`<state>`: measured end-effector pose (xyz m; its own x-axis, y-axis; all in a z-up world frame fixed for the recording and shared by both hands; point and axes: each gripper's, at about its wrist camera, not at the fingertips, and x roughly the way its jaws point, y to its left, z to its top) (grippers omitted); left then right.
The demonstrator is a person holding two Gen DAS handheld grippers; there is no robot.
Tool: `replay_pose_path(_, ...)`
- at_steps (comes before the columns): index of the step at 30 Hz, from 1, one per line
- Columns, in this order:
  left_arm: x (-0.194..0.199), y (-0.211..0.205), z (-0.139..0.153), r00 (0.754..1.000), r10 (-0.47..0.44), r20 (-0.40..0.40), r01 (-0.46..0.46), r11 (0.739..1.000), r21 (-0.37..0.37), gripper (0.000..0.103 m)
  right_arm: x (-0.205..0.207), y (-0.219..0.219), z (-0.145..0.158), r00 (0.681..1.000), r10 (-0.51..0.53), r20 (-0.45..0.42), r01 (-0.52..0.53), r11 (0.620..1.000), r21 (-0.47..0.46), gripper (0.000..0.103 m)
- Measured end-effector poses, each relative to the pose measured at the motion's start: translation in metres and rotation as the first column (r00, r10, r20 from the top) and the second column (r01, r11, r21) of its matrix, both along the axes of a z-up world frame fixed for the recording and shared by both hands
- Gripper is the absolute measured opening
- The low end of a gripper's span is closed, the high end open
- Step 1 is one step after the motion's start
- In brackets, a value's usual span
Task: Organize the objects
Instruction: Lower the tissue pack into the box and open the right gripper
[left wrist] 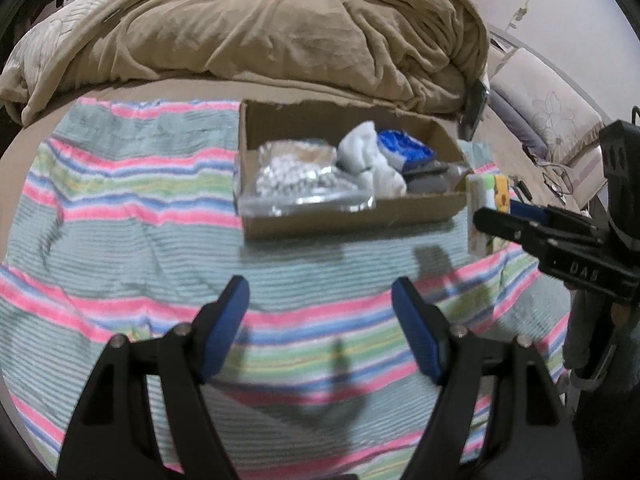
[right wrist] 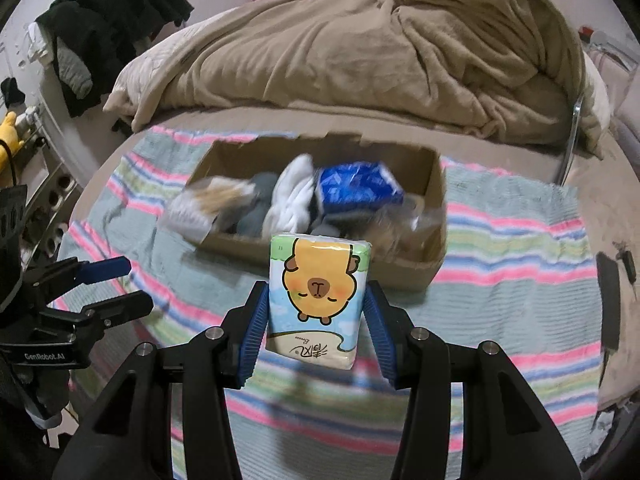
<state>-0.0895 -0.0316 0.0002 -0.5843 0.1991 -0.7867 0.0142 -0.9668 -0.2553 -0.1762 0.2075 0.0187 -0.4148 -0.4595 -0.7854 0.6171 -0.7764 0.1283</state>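
1. Blue-padded and spread wide, my left gripper (left wrist: 320,320) hangs with nothing between its fingers above the striped towel (left wrist: 120,208) laid over the bed.

2. Clamped between the blue pads of my right gripper (right wrist: 316,312), a tissue pack (right wrist: 318,300) printed with a capybara cartoon is held upside down, just short of the near wall of the cardboard box (right wrist: 434,200).

3. From the left wrist camera, the same tissue pack (left wrist: 486,204) shows at the right corner of the cardboard box (left wrist: 348,220), gripped by the right gripper (left wrist: 504,220) and raised off the towel.

4. Inside the box lie a silvery foil packet (left wrist: 304,184) at the left, a white bundle of cloth (left wrist: 368,156) in the middle and a blue packet (left wrist: 404,148) beside it; a grey item sits under them, though motion blur makes it hard to say what it is.

5. Beyond the box, a rumpled tan blanket (right wrist: 380,52) covers the far half of the bed.

6. Dark clothes (right wrist: 108,12) hang in a heap at the far left of the room.
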Motion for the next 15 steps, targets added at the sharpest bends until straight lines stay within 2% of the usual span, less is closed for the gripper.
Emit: replay_pose_path(15, -0.042, -0.015, 0.013, 0.999, 0.024, -0.036, -0.024, 1.000, -0.018, 0.075, -0.052, -0.009, 0.010, 0.999, -0.014, -0.030, 0.014, 1.000, -0.007, 0.050)
